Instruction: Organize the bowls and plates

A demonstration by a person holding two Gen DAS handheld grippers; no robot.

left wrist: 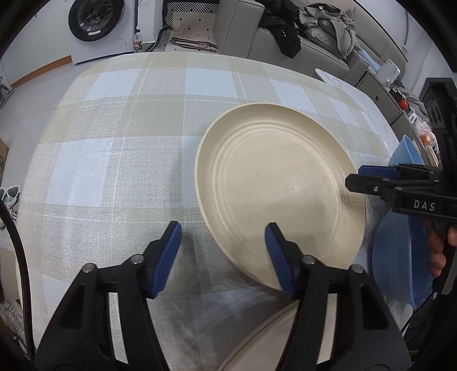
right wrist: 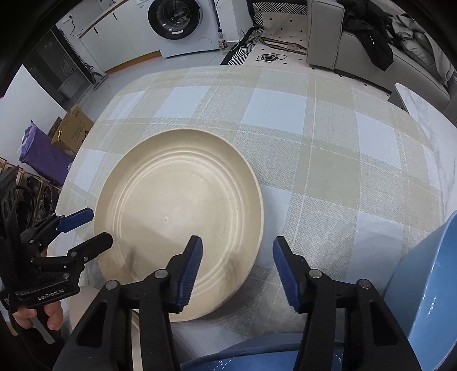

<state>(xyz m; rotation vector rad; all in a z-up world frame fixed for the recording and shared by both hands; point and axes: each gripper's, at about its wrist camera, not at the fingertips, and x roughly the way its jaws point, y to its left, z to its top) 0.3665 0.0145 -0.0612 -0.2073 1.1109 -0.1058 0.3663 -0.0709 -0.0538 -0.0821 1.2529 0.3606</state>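
Plate (left wrist: pixel 274 185), cream, lies flat on my checked counter (left wrist: pixel 120 137). My left gripper (left wrist: pixel 222 256) hangs spread at its near-left rim, one finger over the plate and one over cloth, pressing nothing. My right gripper (right wrist: pixel 237 271) straddles the near-right rim, likewise unclenched. Blue bowls (right wrist: pixel 428 285) sit right.

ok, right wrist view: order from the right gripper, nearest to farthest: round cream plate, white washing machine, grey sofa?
1. Round cream plate: on the checked tablecloth, partly under the right gripper, its left pad over the rim.
2. Grey sofa, washing machine: beyond the table, too close to call.
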